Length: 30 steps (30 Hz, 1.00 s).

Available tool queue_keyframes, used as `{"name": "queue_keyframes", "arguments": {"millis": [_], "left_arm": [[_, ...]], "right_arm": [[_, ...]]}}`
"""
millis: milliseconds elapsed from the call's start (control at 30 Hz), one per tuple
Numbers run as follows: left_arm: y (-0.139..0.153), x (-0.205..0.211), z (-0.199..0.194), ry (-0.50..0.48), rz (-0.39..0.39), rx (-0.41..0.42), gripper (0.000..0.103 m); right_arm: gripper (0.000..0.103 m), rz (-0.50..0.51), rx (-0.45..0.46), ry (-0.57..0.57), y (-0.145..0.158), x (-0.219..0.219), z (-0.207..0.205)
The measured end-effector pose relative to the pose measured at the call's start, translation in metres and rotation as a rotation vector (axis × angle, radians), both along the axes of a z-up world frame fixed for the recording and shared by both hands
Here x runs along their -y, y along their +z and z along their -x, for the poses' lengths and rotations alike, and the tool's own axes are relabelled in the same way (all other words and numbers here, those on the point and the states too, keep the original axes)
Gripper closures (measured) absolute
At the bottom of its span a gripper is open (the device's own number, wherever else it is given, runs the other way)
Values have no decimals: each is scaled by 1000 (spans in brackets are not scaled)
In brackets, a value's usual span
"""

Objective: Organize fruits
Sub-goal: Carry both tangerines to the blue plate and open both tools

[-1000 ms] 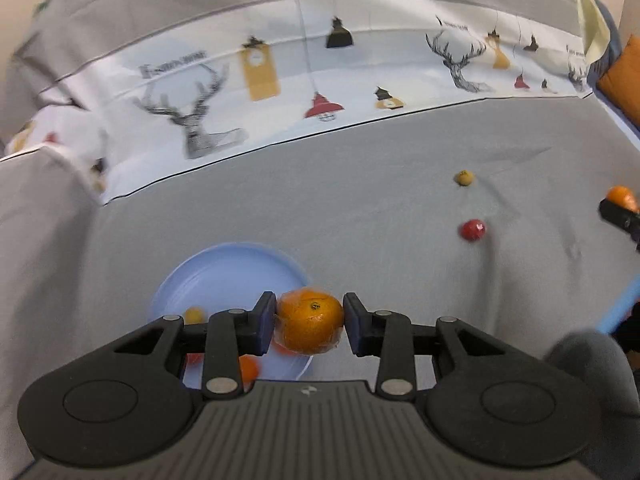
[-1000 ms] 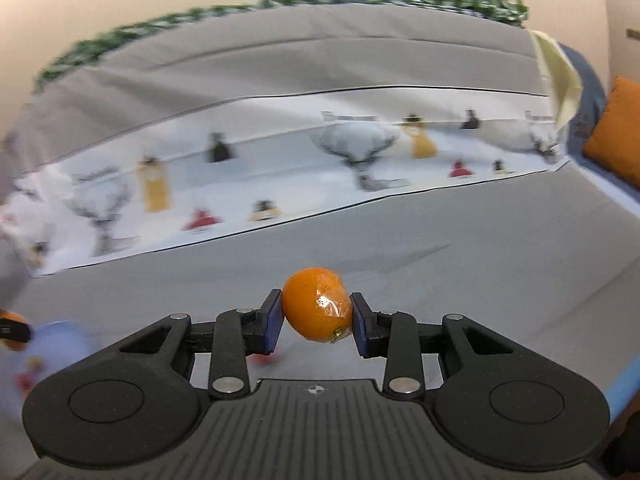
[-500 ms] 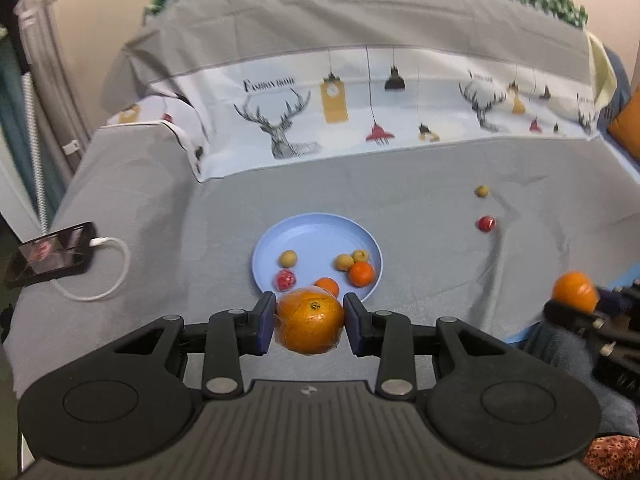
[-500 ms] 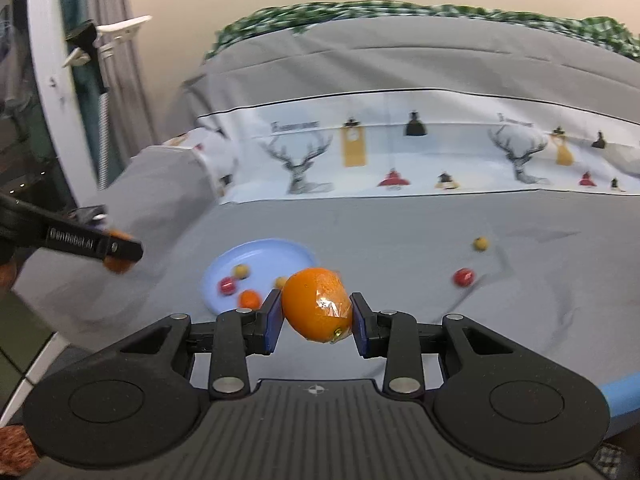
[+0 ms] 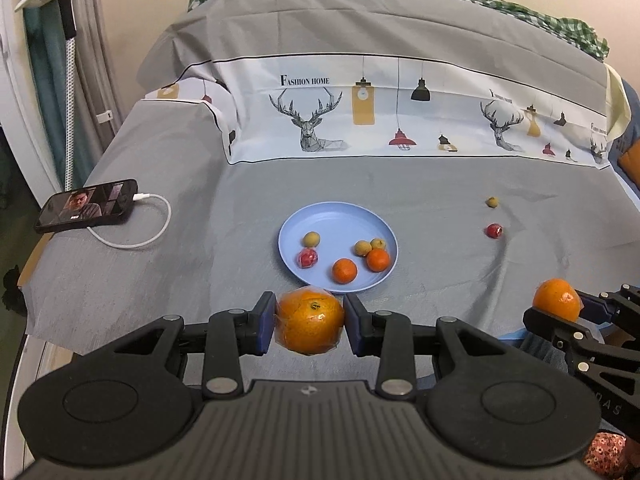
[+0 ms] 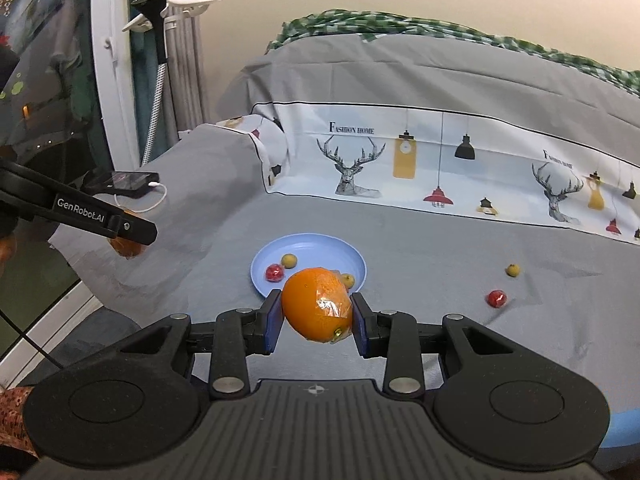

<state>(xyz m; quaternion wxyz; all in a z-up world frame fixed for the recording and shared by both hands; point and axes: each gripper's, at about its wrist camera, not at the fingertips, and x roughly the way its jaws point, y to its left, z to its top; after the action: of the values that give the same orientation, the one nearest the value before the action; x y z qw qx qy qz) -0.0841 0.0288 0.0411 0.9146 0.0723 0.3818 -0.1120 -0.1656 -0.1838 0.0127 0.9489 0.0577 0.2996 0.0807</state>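
We hold one wrapped orange in each gripper. The left gripper (image 5: pixel 310 322) has its fingers (image 5: pixel 264 322) pinching a large orange (image 5: pixel 310 320) across its widest part, stem scar facing up, just short of the plate (image 5: pixel 376 224), whose near rim lies at 12 o'clock from it. The right gripper (image 6: pixel 316 314) likewise has its fingers pinching a second orange (image 6: pixel 316 308), tilted so its stem end points down towards 5 o'clock.

The plate sits on the grey bed cover (image 5: pixel 420 184) and already holds two small oranges (image 5: pixel 345 271), two yellowish fruits side by side (image 5: pixel 362 248), another yellowish one (image 5: pixel 311 239) and a red one (image 5: pixel 307 258). Two fruits remain loose on the cover at about 2 o'clock from the plate: a small yellow fruit (image 5: pixel 492 201) and a small red fruit (image 5: pixel 494 231). A phone (image 5: pixel 86 207) on its cable lies well apart at 9 o'clock.

We judge both held oranges firm but slightly yielding, moderately heavy, and slick because of the glossy film around them; a hold across the middle, as now, seems safest. Being round, they may roll once released and knock the small fruits, so we would set them low onto the bare far part of the plate. The loose small fruits look light and likely to roll.
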Motion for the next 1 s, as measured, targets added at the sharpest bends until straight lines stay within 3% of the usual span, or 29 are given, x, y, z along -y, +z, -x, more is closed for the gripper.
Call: {"name": "queue_keyframes", "arguments": {"millis": [733, 1000], "left_arm": [[-17, 5, -22, -1, -9, -41, 63], [-20, 10, -47, -5, -5, -51, 63]], "right_arm": [[66, -5, -43, -10, -14, 1, -12], [66, 4, -57, 2, -22, -4, -35]]}}
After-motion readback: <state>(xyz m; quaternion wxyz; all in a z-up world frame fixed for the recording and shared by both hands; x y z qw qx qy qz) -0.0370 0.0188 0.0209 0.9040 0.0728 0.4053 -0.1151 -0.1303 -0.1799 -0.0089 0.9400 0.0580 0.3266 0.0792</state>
